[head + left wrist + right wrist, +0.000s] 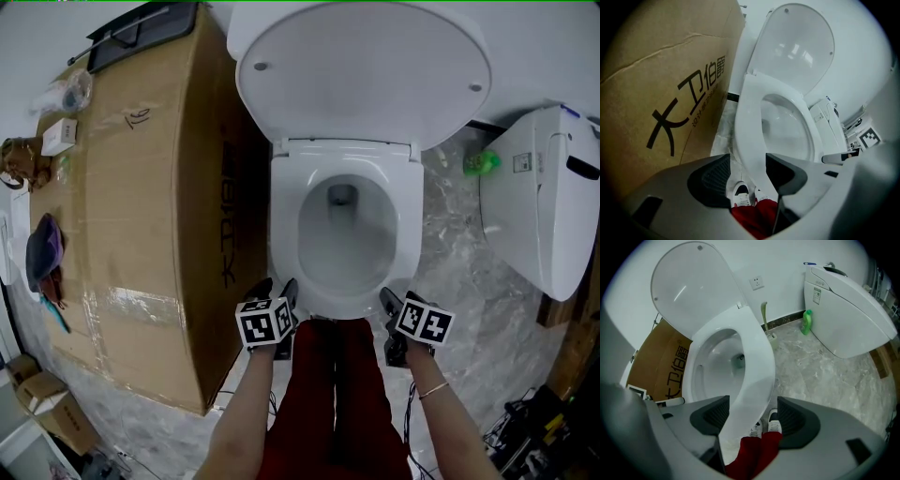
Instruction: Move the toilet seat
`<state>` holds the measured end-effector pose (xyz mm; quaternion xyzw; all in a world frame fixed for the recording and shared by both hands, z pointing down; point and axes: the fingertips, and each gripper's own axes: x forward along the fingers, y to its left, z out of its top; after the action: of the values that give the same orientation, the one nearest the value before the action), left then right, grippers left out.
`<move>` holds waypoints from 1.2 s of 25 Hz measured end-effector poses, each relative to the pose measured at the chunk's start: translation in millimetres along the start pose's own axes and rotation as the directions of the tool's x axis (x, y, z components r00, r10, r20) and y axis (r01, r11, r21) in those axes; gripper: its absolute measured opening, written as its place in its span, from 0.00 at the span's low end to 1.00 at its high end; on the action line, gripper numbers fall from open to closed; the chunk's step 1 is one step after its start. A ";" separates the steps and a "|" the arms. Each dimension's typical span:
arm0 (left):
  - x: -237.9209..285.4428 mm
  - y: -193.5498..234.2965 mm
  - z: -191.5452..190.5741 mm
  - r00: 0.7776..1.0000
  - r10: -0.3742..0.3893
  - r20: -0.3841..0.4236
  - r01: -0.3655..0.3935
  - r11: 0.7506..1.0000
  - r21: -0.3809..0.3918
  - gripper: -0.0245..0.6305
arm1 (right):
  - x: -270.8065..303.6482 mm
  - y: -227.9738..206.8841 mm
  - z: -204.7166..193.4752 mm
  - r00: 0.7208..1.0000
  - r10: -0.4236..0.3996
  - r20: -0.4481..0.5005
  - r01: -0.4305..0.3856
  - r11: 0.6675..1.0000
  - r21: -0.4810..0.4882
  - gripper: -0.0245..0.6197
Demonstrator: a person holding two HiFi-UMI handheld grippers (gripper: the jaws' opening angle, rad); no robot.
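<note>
At the foot of the toilet, head view: the white, oval plastic toilet seat (404, 234) lay flat on the white ceramic bowl (345, 234), with the round white lid (366, 66) raised behind it. The left gripper (275, 289) sat at the seat's front left corner and the right gripper (399, 302) at its front right. A large brown cardboard box (131, 206) stood close on the left, and a second white toilet (544, 206) on the right.

Left gripper view: the jaws were spread, and the seat's front rim (750, 122) ran between them. Neither pad pressed on it, so it was not gripped.

Right gripper view: same picture. The jaws of the right gripper (752, 416) stood wide apart with the seat's rim (757, 362) passing between, untouched on both sides.

Handling, as a judgement: the seat looked stiff, fairly light and glossy, so likely slippery under the pads. It was hinged at the back, so it should swing rather than lift free. The best hold seemed to be the front rim, one gripper on each side, pinched firmly across its thickness.
</note>
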<state>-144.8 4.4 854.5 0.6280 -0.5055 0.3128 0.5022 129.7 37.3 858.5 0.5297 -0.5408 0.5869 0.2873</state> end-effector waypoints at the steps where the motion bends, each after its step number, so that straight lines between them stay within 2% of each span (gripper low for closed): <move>1: 2.8 -0.4 -0.5 1.000 -0.002 -0.007 0.002 1.000 -0.003 0.36 | 1.9 -1.8 -1.1 1.000 -0.002 -0.003 0.002 1.000 0.009 0.51; 5: 11.6 -2.2 -2.2 0.999 -0.015 -0.038 0.014 1.000 -0.019 0.38 | 10.1 -8.2 -6.0 1.000 -0.001 -0.023 0.002 0.999 0.038 0.52; 12: 13.9 -1.4 -4.5 0.995 -0.083 -0.048 0.076 0.990 -0.119 0.38 | 16.3 -5.8 -8.9 0.999 0.026 -0.046 -0.023 0.997 0.067 0.52; 16: 15.4 -7.4 -0.8 0.995 -0.085 -0.060 0.081 0.994 -0.074 0.38 | 18.9 7.4 -8.0 0.996 0.060 -0.060 -0.056 0.996 0.063 0.51; 21: 14.4 -10.6 1.9 0.996 -0.068 -0.065 0.063 0.995 -0.083 0.38 | 17.2 10.0 -7.5 0.996 0.066 -0.058 -0.060 0.994 0.086 0.52; 23: 10.2 -10.6 0.8 0.995 -0.071 -0.069 0.067 0.995 -0.069 0.38 | 15.1 11.7 -8.1 0.995 0.076 -0.059 -0.070 0.993 0.097 0.52; 26: 4.3 -12.1 2.0 0.994 -0.084 -0.071 0.077 0.993 -0.089 0.38 | 9.3 13.4 -7.3 0.995 0.083 -0.053 -0.076 0.990 0.117 0.52; 30: -4.4 -15.4 5.9 0.993 -0.074 -0.090 0.070 0.996 -0.048 0.38 | -2.4 18.3 -2.0 0.995 0.100 -0.026 -0.095 0.984 0.148 0.52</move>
<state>-132.2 -0.1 843.9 0.6194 -0.4657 0.3117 0.5498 113.2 35.2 850.5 0.5123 -0.5168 0.6471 0.2274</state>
